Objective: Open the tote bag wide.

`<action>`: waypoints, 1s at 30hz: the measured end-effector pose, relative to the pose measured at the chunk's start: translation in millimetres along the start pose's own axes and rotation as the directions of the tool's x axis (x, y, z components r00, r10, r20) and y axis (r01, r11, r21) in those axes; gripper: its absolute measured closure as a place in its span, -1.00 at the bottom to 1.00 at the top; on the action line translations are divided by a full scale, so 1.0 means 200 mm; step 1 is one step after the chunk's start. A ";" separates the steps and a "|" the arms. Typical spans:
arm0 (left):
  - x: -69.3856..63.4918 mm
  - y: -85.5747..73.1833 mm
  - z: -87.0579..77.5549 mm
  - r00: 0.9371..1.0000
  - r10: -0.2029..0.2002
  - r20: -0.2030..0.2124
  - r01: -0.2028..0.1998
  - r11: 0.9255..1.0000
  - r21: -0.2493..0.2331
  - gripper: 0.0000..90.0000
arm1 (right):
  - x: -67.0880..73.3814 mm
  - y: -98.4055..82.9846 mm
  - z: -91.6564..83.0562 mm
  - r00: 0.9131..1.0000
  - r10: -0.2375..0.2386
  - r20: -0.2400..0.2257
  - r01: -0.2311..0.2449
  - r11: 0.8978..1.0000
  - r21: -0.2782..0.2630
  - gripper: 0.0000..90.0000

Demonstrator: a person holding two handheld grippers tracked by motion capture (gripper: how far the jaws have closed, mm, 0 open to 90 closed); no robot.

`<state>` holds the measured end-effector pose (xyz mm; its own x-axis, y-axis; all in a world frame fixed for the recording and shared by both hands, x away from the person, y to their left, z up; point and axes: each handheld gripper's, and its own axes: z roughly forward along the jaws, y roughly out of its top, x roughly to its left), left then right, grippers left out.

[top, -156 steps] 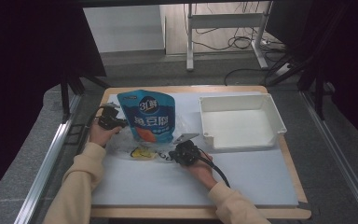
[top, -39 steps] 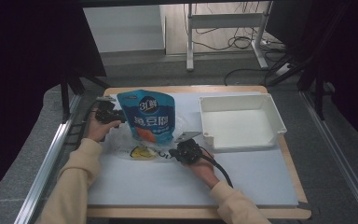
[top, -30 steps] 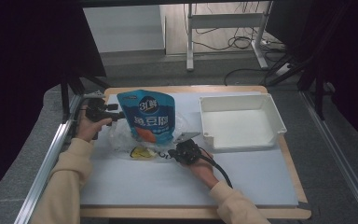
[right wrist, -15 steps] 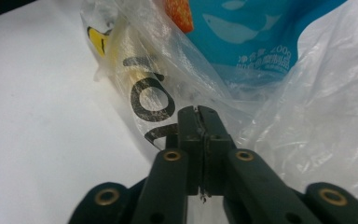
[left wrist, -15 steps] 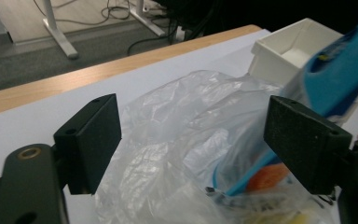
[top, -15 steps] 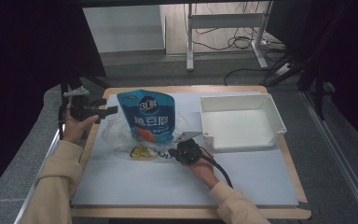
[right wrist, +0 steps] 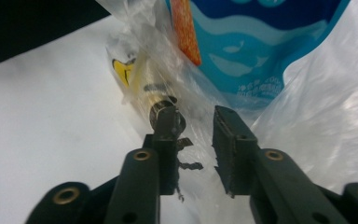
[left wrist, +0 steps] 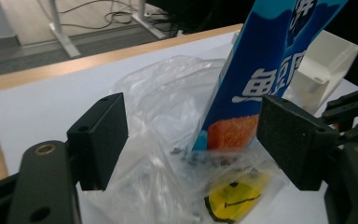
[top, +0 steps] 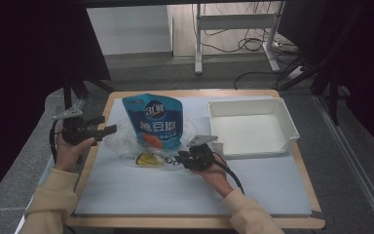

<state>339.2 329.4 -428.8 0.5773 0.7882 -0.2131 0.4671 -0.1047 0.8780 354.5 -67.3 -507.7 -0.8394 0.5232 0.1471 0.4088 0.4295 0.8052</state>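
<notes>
Two tools were at work on one clear plastic bag point(top: 126, 141) lying on the table point(top: 141, 195). The right tool point(top: 187, 158) sat at the bag's near right corner, its jaws slightly apart with a fold of film point(right wrist: 193, 135) running between them; whether they truly pinched it could not be told. The left tool point(top: 108, 129) hung over the left edge of the table, just clear of the bag, jaws spread wide and holding nothing, pointed at the crumpled film point(left wrist: 168, 112).

Inside the bag, a blue snack pouch point(top: 157, 122) leaned toward the far side, its lower end in the bag's mouth. A small yellow item point(top: 146, 159) lay in the near part of the bag, between the two tools. To the right, close to the right tool, stood a white tray point(top: 277, 119), empty.

Risks, as I judge them: the film is thin and slack, so the right tool's partial bite could slip off if pulled, and the bag would collapse. If the left tool closed on too much film, it might catch the pouch as well. A sharp tug could also tip the pouch or roll the yellow item out onto the table.
</notes>
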 end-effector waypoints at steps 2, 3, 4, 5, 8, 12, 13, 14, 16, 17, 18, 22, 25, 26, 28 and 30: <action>-0.02 -0.02 -0.02 1.000 -0.003 -0.005 0.003 1.000 -0.014 -0.39 | 0.00 0.00 -0.02 1.000 0.000 -0.001 0.000 1.000 -0.013 0.47; -0.03 -0.04 -0.04 1.000 0.000 -0.003 0.000 1.000 -0.021 -0.37 | 0.00 0.01 -0.02 1.000 0.004 0.000 -0.004 1.000 -0.019 0.45; -0.05 -0.04 -0.05 1.000 0.002 -0.003 -0.002 1.000 -0.028 -0.35 | -0.01 0.01 -0.03 1.000 0.008 -0.003 -0.008 1.000 -0.025 0.43; -0.06 -0.05 -0.07 1.000 0.003 -0.009 -0.004 1.000 -0.030 -0.32 | -0.01 0.01 -0.04 1.000 0.006 -0.005 -0.006 1.000 -0.031 0.41; -0.11 -0.08 -0.11 0.999 -0.002 -0.032 0.002 1.000 -0.025 -0.24 | -0.01 0.01 -0.06 1.000 0.011 -0.007 -0.012 0.999 -0.040 0.34; -0.17 -0.14 -0.17 0.999 0.009 -0.031 -0.010 1.000 -0.022 -0.16 | -0.01 0.02 -0.09 1.000 0.004 -0.010 -0.005 0.998 -0.064 0.26; -0.19 -0.15 -0.18 0.999 0.015 -0.034 -0.016 1.000 -0.019 -0.15 | -0.01 0.03 -0.10 1.000 0.005 -0.014 -0.006 0.998 -0.070 0.23; -0.20 -0.17 -0.18 0.999 0.018 -0.036 -0.019 1.000 -0.016 -0.14 | -0.01 0.03 -0.11 1.000 0.002 -0.017 -0.004 0.997 -0.074 0.20; -0.22 -0.22 -0.19 0.999 0.015 -0.049 -0.015 1.000 -0.005 -0.14 | -0.01 0.04 -0.13 1.000 0.002 -0.021 -0.004 0.997 -0.080 0.13; -0.23 -0.24 -0.19 0.999 0.010 -0.054 -0.010 1.000 0.000 -0.14 | -0.01 0.04 -0.14 1.000 0.002 -0.025 -0.004 0.997 -0.082 0.10; -0.24 -0.26 -0.19 0.999 0.008 -0.054 -0.008 1.000 0.007 -0.15 | 0.00 0.05 -0.15 1.000 0.001 -0.026 -0.003 0.996 -0.087 0.07; -0.26 -0.32 -0.18 0.998 0.010 -0.067 -0.008 1.000 0.027 -0.18 | 0.00 0.05 -0.20 1.000 -0.008 -0.029 0.005 0.995 -0.101 0.02; -0.27 -0.35 -0.17 0.998 0.018 -0.066 -0.016 1.000 0.027 -0.20 | -0.01 0.06 -0.23 1.000 -0.006 -0.028 0.003 0.994 -0.113 -0.01; -0.28 -0.36 -0.17 0.998 0.017 -0.065 -0.015 1.000 0.027 -0.21 | -0.02 0.06 -0.24 1.000 -0.005 -0.025 0.002 0.993 -0.115 -0.02; -0.29 -0.38 -0.16 0.998 0.015 -0.059 -0.013 0.999 0.031 -0.23 | -0.03 0.06 -0.27 1.000 -0.005 -0.021 0.002 0.992 -0.125 -0.03; -0.29 -0.39 -0.16 0.998 0.018 -0.064 -0.016 0.999 0.032 -0.23 | -0.04 0.06 -0.29 1.000 -0.003 -0.016 0.001 0.991 -0.130 -0.05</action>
<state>247.6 310.5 -471.7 0.5417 0.8232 -0.1698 0.4794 -0.1366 0.8669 345.2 -108.7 -466.8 -0.8462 0.5100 0.1542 0.3581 0.3301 0.8734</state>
